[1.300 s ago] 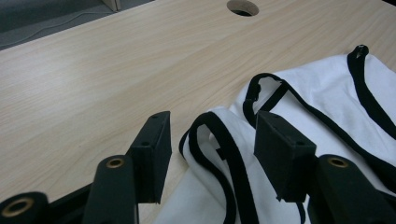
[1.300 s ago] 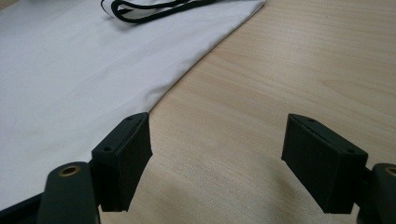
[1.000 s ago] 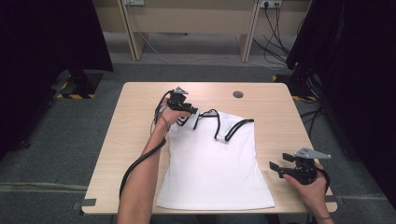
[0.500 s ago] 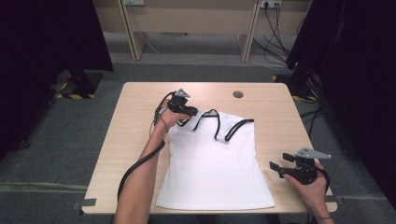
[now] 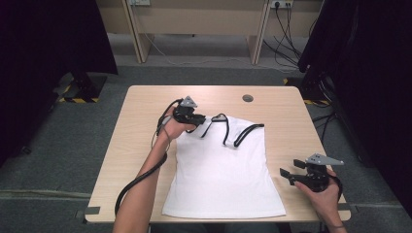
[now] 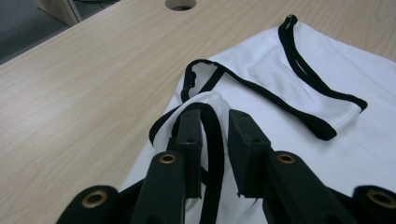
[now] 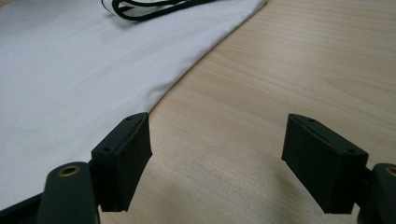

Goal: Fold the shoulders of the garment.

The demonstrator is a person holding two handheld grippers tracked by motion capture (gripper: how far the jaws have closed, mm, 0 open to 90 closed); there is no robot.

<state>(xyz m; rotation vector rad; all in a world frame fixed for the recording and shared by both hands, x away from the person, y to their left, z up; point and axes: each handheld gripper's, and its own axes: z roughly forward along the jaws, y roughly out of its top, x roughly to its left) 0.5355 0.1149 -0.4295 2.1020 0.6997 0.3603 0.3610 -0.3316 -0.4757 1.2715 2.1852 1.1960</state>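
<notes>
Left gripper view: my left gripper [image 6: 217, 135] has just been closing, its jaws now close together with the black strap [image 6: 214, 140] of the white top [image 5: 221, 170] bunched between them. The top lies flat on the table [image 5: 126, 141], its long side running from me to the far edge, straps pointing away. My right gripper [image 5: 287, 175] is wide open and holds nothing, just beside the top's right edge.

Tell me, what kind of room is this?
Probably a lab or workshop set up for recording. A plain wooden table with a cable hole stands on grey carpet, black curtains hang at both sides, and cables run to wall sockets behind it.
</notes>
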